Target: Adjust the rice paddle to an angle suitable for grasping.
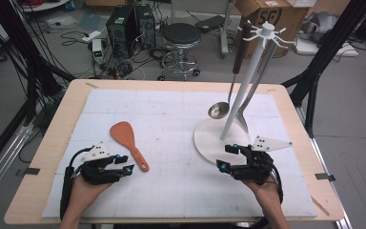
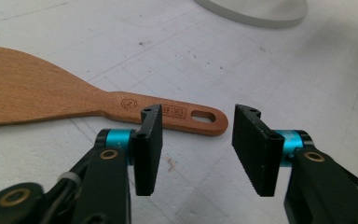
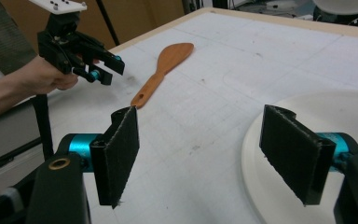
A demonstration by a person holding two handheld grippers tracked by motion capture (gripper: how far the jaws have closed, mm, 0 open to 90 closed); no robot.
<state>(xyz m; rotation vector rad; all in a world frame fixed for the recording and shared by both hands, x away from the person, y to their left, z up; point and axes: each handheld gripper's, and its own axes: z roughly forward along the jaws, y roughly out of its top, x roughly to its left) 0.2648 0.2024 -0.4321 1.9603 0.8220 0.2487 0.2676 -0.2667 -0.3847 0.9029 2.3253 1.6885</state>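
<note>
The surface (image 1: pixel 47 157) is covered by a gridded mat (image 1: pixel 171 114). On the mat, left of centre, a spatula (image 1: pixel 128 138) is laid flat, its blade toward the far left and its handle end toward the near right. The left gripper (image 1: pixel 126 163) is positioned just near and left of the handle end, apart from it. At the right, a rack (image 1: pixel 248 81) is set upright on a round base (image 1: pixel 209 138). A ladle (image 1: pixel 226 88) is hung from the rack on its left side, the bowl just above the base. The right gripper (image 1: pixel 228 157) is located at the near edge of the base. Beyond the far edge of the surface, a stool (image 1: pixel 181 36) is placed on the floor.
</note>
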